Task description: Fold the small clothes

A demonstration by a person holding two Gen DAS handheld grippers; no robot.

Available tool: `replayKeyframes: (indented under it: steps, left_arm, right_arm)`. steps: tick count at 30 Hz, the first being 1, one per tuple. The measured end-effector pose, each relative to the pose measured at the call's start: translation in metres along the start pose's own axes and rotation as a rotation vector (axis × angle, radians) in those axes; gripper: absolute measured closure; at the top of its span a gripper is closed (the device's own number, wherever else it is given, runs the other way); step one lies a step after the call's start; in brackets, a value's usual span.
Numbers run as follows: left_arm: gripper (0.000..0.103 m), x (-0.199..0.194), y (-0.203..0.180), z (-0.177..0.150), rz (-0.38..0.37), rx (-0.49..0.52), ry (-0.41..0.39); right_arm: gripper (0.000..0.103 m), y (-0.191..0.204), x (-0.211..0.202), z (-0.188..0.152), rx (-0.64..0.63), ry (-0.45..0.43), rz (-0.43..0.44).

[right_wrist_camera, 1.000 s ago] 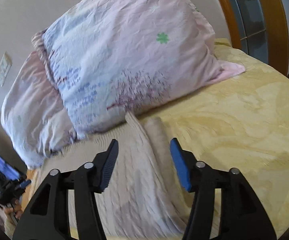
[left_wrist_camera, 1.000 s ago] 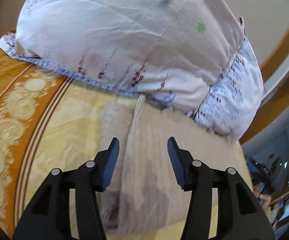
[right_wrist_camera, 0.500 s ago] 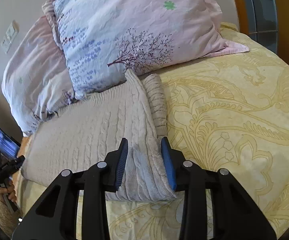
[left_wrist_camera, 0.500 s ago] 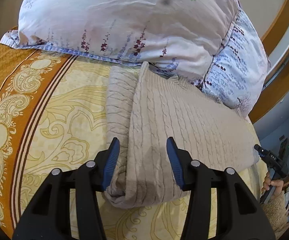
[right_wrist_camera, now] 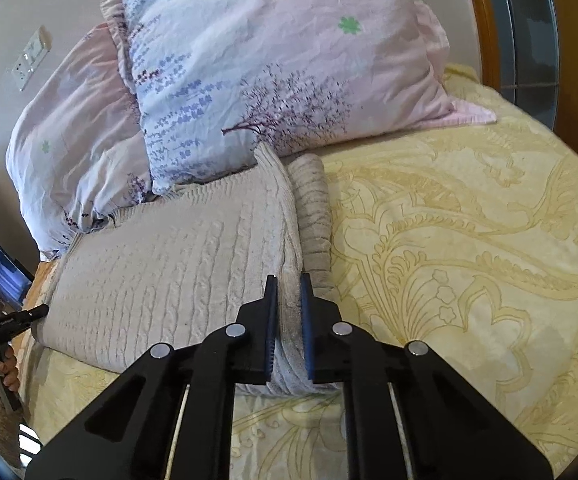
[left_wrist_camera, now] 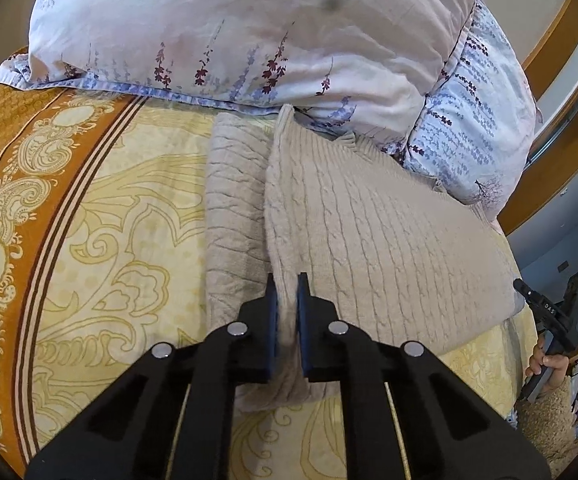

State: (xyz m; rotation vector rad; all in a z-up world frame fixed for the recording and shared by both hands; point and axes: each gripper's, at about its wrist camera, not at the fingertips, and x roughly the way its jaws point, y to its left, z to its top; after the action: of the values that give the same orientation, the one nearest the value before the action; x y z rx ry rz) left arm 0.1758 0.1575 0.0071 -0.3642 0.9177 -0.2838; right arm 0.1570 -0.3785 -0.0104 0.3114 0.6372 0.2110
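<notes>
A beige cable-knit sweater lies on the yellow patterned bedspread, its far edge against the pillows. It also shows in the right wrist view. A folded sleeve lies along each side edge. My left gripper is shut on the sweater's left folded edge near the front corner. My right gripper is shut on the sweater's right folded edge near its front corner. The cloth is pinched between both pairs of blue pads.
Two pink and lilac floral pillows lean at the head of the bed behind the sweater. The bedspread stretches to the right; an orange border runs on the left. A wooden frame stands at the back right.
Both grippers have drawn back to the sweater's near corners and closed from open onto its side edges. The right one began closing half a second ago.
</notes>
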Motion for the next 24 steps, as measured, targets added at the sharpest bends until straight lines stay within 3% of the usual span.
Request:
replayKeyframes:
  steps: [7,19,24]
  left_arm:
    - [0.096,-0.013,0.000,0.000,-0.025,0.025,-0.012]
    - [0.096,-0.011,0.009,-0.012,-0.015,0.035,0.015]
    - [0.093,-0.005,0.007,-0.013,0.004,0.049,0.026]
  right_arm:
    - [0.092,0.010,-0.020,-0.003,-0.009,-0.034,-0.008]
    - [0.093,-0.002,-0.003,-0.027,0.038,0.064,-0.099]
    - [0.092,0.000,0.001,-0.030,0.038,0.066,-0.117]
